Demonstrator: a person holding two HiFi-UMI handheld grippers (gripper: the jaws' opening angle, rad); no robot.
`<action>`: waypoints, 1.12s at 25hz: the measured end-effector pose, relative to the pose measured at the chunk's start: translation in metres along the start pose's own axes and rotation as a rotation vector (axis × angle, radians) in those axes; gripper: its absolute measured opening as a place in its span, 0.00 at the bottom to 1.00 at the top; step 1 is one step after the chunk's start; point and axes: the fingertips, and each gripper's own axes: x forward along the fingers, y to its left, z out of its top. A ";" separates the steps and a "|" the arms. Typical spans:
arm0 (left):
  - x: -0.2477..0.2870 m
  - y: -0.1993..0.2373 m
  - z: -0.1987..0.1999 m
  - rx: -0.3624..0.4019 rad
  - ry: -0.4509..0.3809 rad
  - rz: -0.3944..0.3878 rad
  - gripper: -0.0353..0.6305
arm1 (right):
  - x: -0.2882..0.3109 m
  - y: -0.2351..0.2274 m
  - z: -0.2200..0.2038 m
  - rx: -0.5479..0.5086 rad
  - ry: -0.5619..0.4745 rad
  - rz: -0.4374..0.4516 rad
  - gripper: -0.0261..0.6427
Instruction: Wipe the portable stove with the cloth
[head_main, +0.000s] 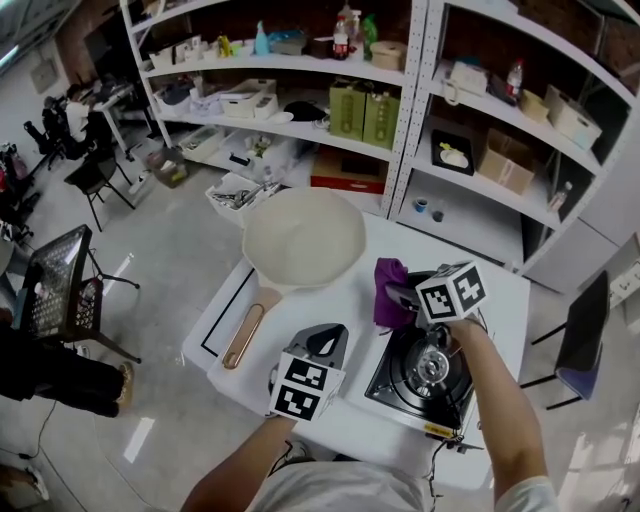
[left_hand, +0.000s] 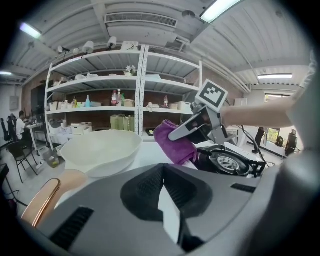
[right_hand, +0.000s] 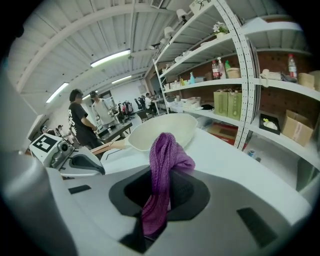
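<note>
The left claw (left_hand: 163, 169), closed and empty, faces the purple cloth (left_hand: 174, 143) beside the stove (left_hand: 228, 163).

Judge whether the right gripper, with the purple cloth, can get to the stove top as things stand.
Probably yes. The right gripper, shut on the cloth, hangs at the stove's far edge. Nothing stands on the burner, and the left gripper sits clear beside the stove.

- A wide white pan (head_main: 303, 238) sits at the centre of the frame on the white table (head_main: 510, 300), its tan handle (head_main: 245, 335) pointing to the lower left.
- White shelving (head_main: 408, 110) spans the top, holding bottles, two green boxes (head_main: 364, 113) and a cardboard box (head_main: 505, 160).
- A black mesh cart (head_main: 55, 280) stands at the left edge.
- A dark chair (head_main: 582, 335) stands at the right edge.
- Two people (right_hand: 80, 122) stand at the left in the right gripper view.
</note>
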 end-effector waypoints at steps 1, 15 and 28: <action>0.001 0.002 -0.001 -0.002 0.002 0.005 0.06 | 0.000 -0.004 0.001 0.013 -0.009 -0.007 0.14; 0.009 0.005 -0.010 -0.008 0.028 0.025 0.06 | -0.021 -0.041 0.041 0.148 -0.300 -0.054 0.14; 0.016 -0.006 -0.007 0.010 0.032 -0.010 0.06 | -0.037 -0.055 0.012 0.131 -0.230 -0.112 0.14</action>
